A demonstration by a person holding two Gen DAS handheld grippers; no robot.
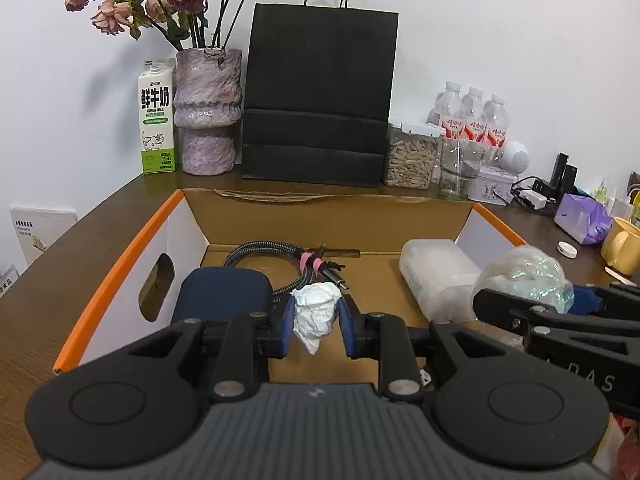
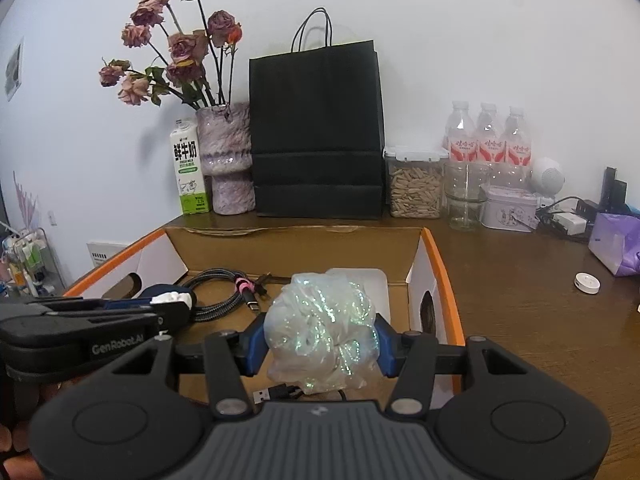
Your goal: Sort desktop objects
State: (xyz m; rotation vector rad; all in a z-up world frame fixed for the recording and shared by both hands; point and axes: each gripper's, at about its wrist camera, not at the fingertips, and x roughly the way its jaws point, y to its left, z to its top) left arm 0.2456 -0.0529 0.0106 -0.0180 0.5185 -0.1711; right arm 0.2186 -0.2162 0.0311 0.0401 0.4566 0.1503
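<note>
An open cardboard box (image 1: 280,220) with orange-edged flaps lies on the brown desk. My left gripper (image 1: 316,320) is shut on a crumpled white paper ball (image 1: 314,312) and holds it over the box. My right gripper (image 2: 320,340) is shut on a crumpled iridescent plastic wrap (image 2: 324,332), also over the box; it shows in the left wrist view (image 1: 524,280) at the right. Inside the box lie a dark blue pouch (image 1: 224,292), a braided cable (image 1: 280,264) with pink ties and a translucent white case (image 1: 436,276).
Along the wall stand a milk carton (image 1: 157,120), a purple vase (image 1: 208,112) of dried roses, a black paper bag (image 1: 320,96), a seed jar (image 1: 410,156), a glass (image 1: 458,168) and water bottles (image 1: 472,120). A purple tissue pack (image 2: 616,244) and white cap (image 2: 587,282) lie right.
</note>
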